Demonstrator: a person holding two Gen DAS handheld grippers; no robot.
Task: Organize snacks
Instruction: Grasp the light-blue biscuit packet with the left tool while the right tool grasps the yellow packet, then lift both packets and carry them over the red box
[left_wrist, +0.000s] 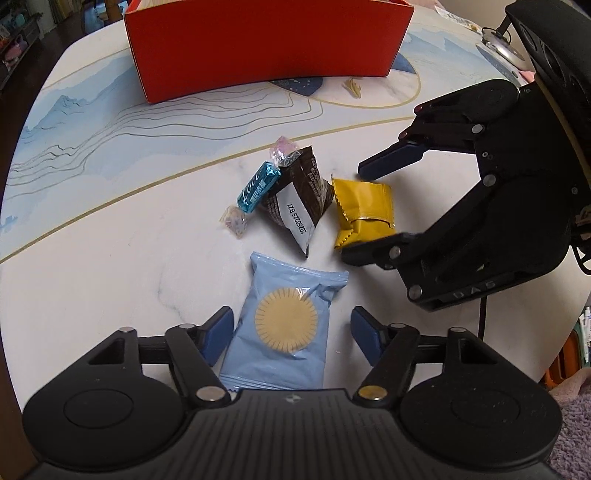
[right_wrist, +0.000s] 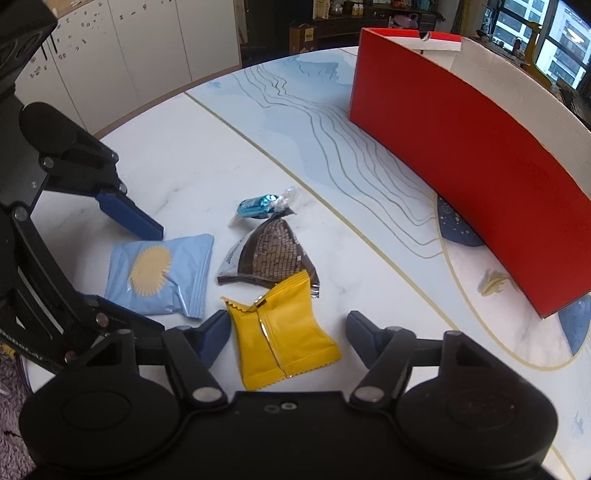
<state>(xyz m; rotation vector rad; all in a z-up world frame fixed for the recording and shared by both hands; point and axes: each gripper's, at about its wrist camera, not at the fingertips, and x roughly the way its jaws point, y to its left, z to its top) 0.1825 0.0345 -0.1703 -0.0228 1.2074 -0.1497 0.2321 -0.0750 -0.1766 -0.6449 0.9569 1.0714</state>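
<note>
Both pairs of jaws stand apart, each straddling a snack without pressing it. Between the blue pads of the left gripper lies a pale blue foil packet printed with a yellow round biscuit; the right gripper brackets a yellow crimped foil packet, its left pad just beside the packet's edge. Just beyond them lie a dark brown triangular pouch and a shiny blue twist-wrapped candy. Farther back on the marbled white table stands an open red cardboard box.
</note>
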